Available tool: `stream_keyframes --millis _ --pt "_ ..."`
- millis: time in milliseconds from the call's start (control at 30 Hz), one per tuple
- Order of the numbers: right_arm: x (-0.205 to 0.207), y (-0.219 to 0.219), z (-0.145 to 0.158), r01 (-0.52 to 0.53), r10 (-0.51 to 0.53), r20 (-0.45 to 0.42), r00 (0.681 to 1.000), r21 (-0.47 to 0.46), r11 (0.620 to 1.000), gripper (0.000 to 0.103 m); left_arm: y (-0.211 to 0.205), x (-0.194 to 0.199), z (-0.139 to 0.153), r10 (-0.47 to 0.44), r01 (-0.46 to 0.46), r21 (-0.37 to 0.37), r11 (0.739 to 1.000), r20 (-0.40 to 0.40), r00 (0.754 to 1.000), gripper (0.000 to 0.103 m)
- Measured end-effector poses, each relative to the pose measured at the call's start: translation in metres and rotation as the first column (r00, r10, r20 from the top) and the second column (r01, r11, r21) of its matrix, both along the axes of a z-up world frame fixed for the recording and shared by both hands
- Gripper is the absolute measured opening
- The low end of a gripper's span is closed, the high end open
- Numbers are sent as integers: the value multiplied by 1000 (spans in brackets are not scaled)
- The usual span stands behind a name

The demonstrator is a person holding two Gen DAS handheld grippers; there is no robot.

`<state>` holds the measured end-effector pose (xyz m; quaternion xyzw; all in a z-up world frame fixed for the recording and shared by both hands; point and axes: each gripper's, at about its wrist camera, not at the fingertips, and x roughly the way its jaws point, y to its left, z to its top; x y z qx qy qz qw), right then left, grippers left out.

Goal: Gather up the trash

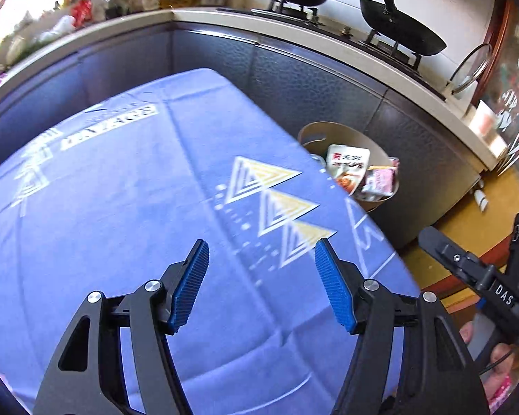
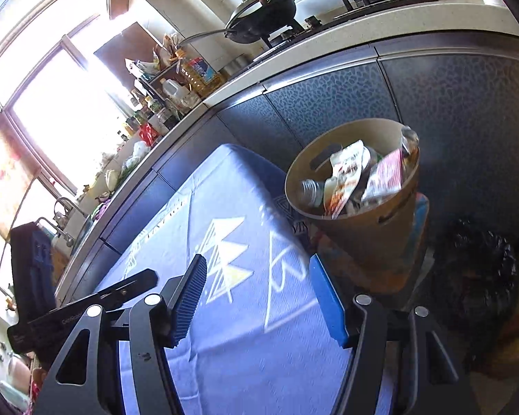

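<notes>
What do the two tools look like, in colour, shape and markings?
Both the left tool and the right tool have black, angular metal linkages with round silver pivot pins and triangular cut-outs. Their fingers carry flat blue ribbed pads. The right tool's body shows white letters "DAS".

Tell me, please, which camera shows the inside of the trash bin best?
The right wrist view: the trash bin shows whole, its wrappers visible inside. In the left wrist view the tablecloth hides part of the bin.
</notes>
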<state>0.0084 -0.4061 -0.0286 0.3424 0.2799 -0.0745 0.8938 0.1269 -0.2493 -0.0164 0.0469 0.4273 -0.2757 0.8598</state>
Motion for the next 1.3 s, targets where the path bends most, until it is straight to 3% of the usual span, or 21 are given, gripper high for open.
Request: stream_keyframes --millis 200,433,600,733,1000,1300 --pt "-18 23 3 39 -39 -5 999 11 999 63 33 -25 8 45 -47 20 999 69 997 71" --pt "-27 38 19 49 -49 10 999 -1 999 63 53 -42 12 55 -57 22 998 95 994 74" --pt "-30 48 28 53 -53 11 999 -2 999 66 57 -52 16 53 -59 46 997 122 991 85" --pt "-32 51 28 72 -72 7 997 12 997 76 59 -59 21 50 -58 52 997 147 988 97" --pt "-30 56 27 74 -74 -6 997 19 997 80 66 -58 23 70 -78 52 996 143 987 97" --pt "-28 60 29 64 -64 -7 998 2 998 81 63 -62 31 103 -128 97 987 227 968 97"
